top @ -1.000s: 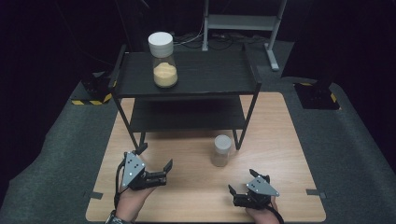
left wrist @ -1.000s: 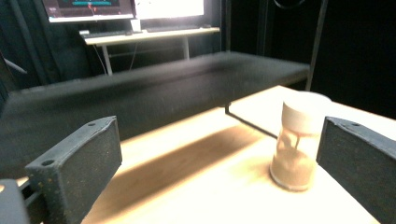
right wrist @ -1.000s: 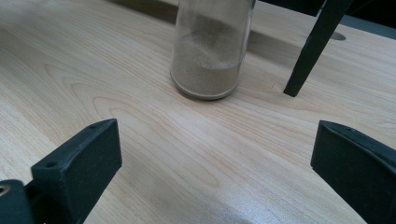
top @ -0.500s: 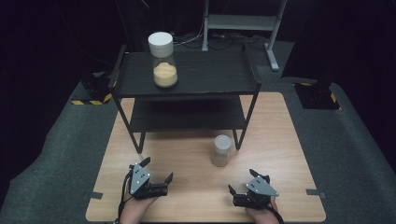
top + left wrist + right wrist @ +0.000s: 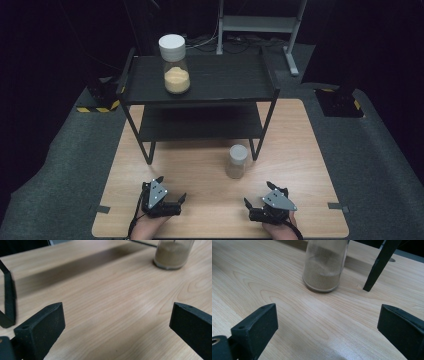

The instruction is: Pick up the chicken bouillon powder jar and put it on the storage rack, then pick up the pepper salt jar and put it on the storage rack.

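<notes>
At the near edge of the wooden tabletop (image 5: pixel 300 150), you hold both grippers low over the bare wood, each with its jaws spread wide and nothing between them. Your left gripper (image 5: pixel 172 195) sits toward the near left, your right gripper (image 5: pixel 257 202) toward the near right, the two well apart. The small jar (image 5: pixel 237 161) of tan powder stands upright on the tabletop between them and farther from you, nearer your right gripper, just beside the front right leg of the black shelf rack (image 5: pixel 200 80). In the right gripper view the jar (image 5: pixel 325 265) stands ahead of the open jaws, apart from both, with the rack leg (image 5: pixel 379 265) close at its side. In the left gripper view it (image 5: pixel 173 253) stands far off, at the upper right. A larger jar (image 5: pixel 175 64), white-lidded and partly filled with yellow powder, stands upright on the rack's top shelf, toward its left.
</notes>
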